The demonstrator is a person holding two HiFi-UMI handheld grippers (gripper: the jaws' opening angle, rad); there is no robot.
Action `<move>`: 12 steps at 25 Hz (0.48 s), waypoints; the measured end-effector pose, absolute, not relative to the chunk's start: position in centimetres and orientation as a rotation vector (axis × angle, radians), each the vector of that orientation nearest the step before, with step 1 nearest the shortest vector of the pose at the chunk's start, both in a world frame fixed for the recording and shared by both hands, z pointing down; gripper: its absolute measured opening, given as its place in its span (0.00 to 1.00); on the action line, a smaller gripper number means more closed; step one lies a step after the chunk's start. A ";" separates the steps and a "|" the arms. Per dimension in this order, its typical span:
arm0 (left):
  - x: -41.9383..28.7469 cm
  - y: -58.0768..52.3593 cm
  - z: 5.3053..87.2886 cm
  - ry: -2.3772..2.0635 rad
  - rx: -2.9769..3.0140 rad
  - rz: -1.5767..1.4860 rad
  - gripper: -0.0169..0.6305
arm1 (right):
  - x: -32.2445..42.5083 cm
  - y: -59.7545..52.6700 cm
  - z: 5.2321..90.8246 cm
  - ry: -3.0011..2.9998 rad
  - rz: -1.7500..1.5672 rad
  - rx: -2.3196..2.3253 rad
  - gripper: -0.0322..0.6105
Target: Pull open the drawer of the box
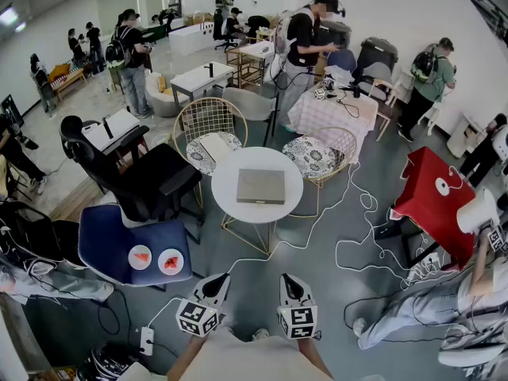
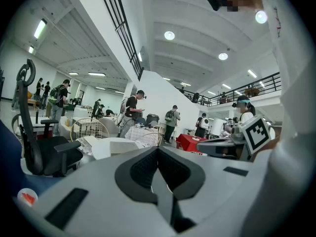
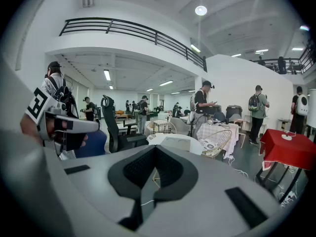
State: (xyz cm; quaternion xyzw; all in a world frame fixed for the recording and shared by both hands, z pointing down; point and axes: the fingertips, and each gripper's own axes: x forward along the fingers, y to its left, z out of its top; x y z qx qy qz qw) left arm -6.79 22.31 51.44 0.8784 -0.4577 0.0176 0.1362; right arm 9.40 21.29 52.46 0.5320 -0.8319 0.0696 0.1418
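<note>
Here both tools are closed with nothing between their jaws. The left tool [image 1: 216,281] and the right tool [image 1: 293,281] hang side by side. The flat grey rectangular box [image 1: 260,186] lies well ahead of them, on the round white worktop [image 1: 228,206].

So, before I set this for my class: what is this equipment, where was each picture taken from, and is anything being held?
No robot here: a person wears a head camera and holds a two-jaw gripper in each hand. The wide picture looks down from the head: the left gripper and right gripper show at the bottom. The other two pictures come from cameras on the grippers, looking along their jaws. Both pairs of jaws are together and hold nothing. Ahead, a flat grey box lies on a round white table, untouched.
</note>
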 end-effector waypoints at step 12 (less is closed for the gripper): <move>-4.7 22.9 51.1 -1.347 2.545 0.064 0.04 | 10.4 21.8 52.3 -2.449 0.210 1.491 0.07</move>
